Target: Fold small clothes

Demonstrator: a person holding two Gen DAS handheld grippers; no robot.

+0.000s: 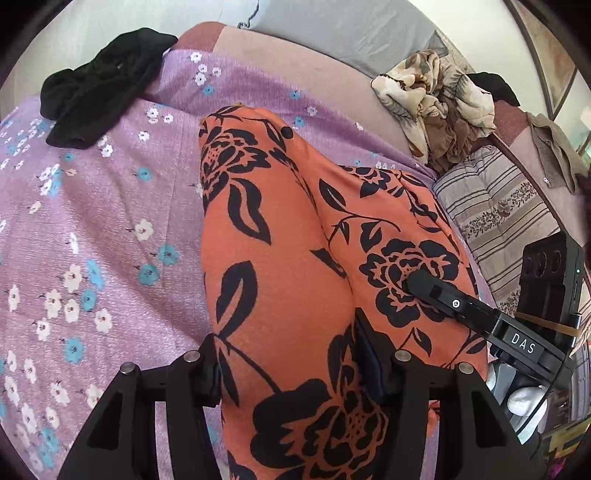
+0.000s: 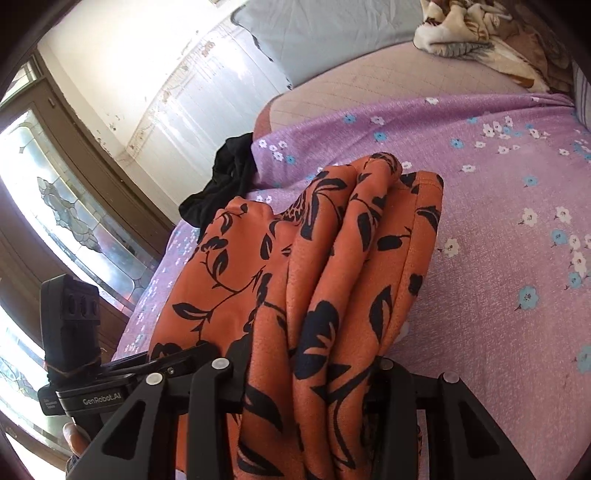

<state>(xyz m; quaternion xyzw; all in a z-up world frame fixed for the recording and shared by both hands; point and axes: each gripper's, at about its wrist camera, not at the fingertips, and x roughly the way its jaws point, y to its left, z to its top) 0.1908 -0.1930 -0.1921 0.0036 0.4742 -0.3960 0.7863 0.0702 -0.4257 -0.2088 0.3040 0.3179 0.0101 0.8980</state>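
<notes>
An orange garment with a black flower print [image 1: 280, 229] lies raised off the purple flowered bedsheet [image 1: 92, 229]. In the left wrist view its near end fills the gap between the fingers of my left gripper [image 1: 291, 373], which is shut on it. My right gripper [image 1: 417, 286] comes in from the right, its tip against the cloth. In the right wrist view the orange garment [image 2: 332, 266] hangs in bunched folds, and my right gripper [image 2: 310, 373] is shut on the bunch. The left gripper [image 2: 173, 363] shows at the lower left, its fingers partly under the cloth.
A black garment [image 1: 99, 92] lies at the sheet's far left corner. A beige patterned cloth pile [image 1: 436, 99] and a striped cushion [image 1: 498, 221] sit to the right. A grey pillow [image 1: 343, 33] is at the back. A window [image 2: 66, 206] is beside the bed.
</notes>
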